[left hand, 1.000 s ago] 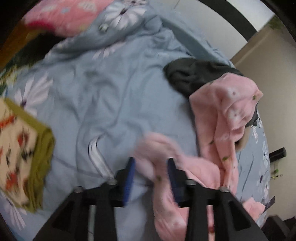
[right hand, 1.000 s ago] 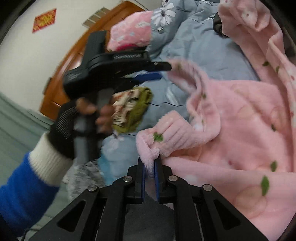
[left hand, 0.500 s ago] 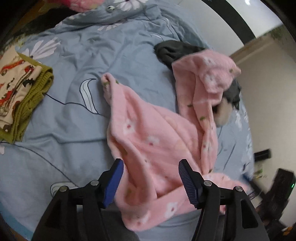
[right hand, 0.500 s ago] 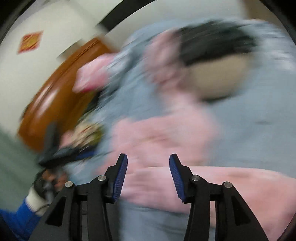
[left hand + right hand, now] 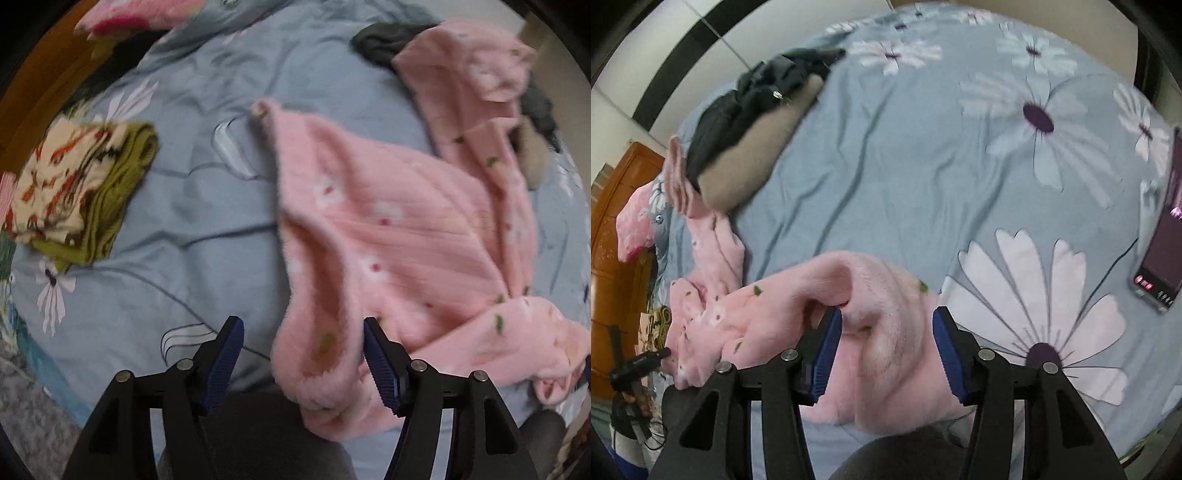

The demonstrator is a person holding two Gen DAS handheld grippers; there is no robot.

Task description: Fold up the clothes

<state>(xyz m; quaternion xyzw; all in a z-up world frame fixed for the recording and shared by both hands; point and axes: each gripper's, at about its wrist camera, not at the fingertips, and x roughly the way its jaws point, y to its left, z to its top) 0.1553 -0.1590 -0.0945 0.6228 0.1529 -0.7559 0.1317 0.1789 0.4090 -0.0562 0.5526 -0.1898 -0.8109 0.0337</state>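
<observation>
A pink fleece garment (image 5: 388, 229) with small flower and leaf prints lies spread and rumpled on the blue flowered bedspread (image 5: 177, 206). My left gripper (image 5: 301, 352) is open, its jaws on either side of the garment's near hem. My right gripper (image 5: 886, 341) is open too, with a bunched end of the pink garment (image 5: 875, 325) between its jaws. The left gripper also shows far left in the right wrist view (image 5: 639, 363).
A folded patterned and olive garment (image 5: 81, 192) lies at the left. A dark garment with a beige piece (image 5: 757, 122) is heaped at the far side. A phone (image 5: 1161, 236) lies on the bedspread (image 5: 923, 166) at the right. A pink pillow (image 5: 136, 14) and wooden headboard (image 5: 613, 221) are behind.
Both grippers have opened and let go of the pink garment, which now lies on the bed. Both have drawn back to its near edge.
</observation>
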